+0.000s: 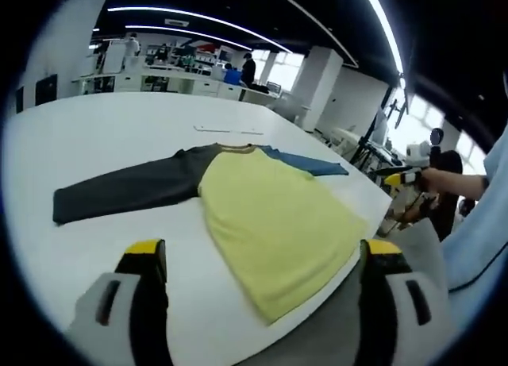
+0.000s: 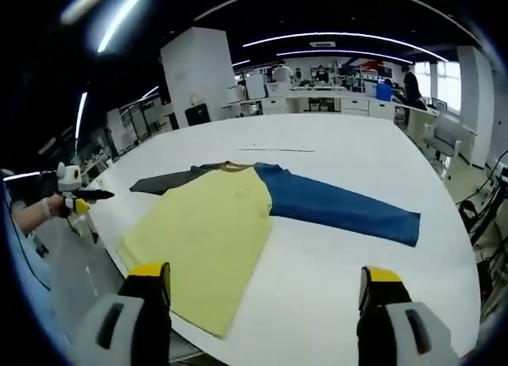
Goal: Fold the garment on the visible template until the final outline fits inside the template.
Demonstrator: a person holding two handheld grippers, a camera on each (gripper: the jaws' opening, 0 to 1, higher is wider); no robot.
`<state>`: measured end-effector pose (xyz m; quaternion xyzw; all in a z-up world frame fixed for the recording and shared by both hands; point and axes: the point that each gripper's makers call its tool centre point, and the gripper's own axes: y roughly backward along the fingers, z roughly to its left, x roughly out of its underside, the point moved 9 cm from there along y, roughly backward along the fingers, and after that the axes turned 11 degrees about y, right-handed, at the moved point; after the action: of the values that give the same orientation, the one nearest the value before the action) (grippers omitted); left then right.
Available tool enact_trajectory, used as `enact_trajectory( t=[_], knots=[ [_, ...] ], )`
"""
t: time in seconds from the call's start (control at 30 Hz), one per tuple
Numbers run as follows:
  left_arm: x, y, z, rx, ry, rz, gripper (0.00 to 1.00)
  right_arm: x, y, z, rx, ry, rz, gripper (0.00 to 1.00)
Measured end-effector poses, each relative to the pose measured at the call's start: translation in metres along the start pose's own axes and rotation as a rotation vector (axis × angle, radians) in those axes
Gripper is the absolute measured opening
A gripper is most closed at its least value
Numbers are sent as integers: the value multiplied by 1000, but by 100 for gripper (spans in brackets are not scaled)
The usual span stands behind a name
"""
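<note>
Long-sleeve shirt (image 1: 270, 215) lies flat and unfolded at the near edge of the white surface (image 1: 111, 124), yellow body hem at the edge, dark sleeve (image 1: 127, 191) and blue sleeve (image 2: 341, 203) spread out sideways. Left claw (image 1: 262, 263) and right claw (image 2: 262, 283) hover wide open, holding nothing. Folding not started; next move likely calls for gripping a sleeve end and bringing it over the body.

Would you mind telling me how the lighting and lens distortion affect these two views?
Left gripper view: fisheye bends the white table edge and ceiling light strips into curves; windows at right are blown out. Right gripper view: same bending; the garment is evenly lit with little shadow, and the blue sleeve shows sharply. Both views: the near jaws look soft and blurred.
</note>
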<state>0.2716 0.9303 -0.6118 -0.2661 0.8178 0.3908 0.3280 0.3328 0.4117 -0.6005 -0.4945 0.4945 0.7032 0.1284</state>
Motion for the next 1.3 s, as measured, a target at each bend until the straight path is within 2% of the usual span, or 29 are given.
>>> enact_trajectory(
  t=[0.17, 0.27, 0.47, 0.57, 0.63, 0.73, 0.83, 1.03, 1.1, 1.13, 1.27, 1.3],
  knots=[
    [-7, -3, -15, -27, 5, -25, 99, 2, 5, -37, 37, -43, -51, 100],
    [-9, -3, -18, -59, 19, -36, 99, 8, 0, -61, 49, -71, -61, 95],
    [-12, 1, -29, -119, 47, -52, 98, 29, -26, -106, 92, -131, -82, 84],
    [-14, 6, -31, -136, 69, -85, 98, 39, -42, -127, 115, -142, -59, 80],
    [-15, 8, -32, -136, 104, -116, 97, 38, -48, -137, 171, -120, -79, 74],
    [-17, 12, -33, -146, 110, -142, 97, 40, -58, -153, 235, -160, -96, 69],
    [-16, 14, -31, -145, 140, -168, 96, 45, -68, -170, 295, -185, -69, 58],
    [-14, 11, -28, -159, 147, -161, 96, 54, -74, -185, 365, -208, -7, 36],
    [-15, 9, -28, -151, 152, -160, 97, 52, -73, -185, 370, -254, -26, 28],
    [-16, 8, -28, -150, 153, -161, 96, 54, -72, -185, 378, -281, -4, 26],
    [-16, 1, -28, -143, 161, -164, 96, 57, -73, -183, 376, -206, 31, 19],
    [-16, 0, -29, -143, 161, -165, 96, 56, -73, -182, 378, -210, 36, 17]
  ],
)
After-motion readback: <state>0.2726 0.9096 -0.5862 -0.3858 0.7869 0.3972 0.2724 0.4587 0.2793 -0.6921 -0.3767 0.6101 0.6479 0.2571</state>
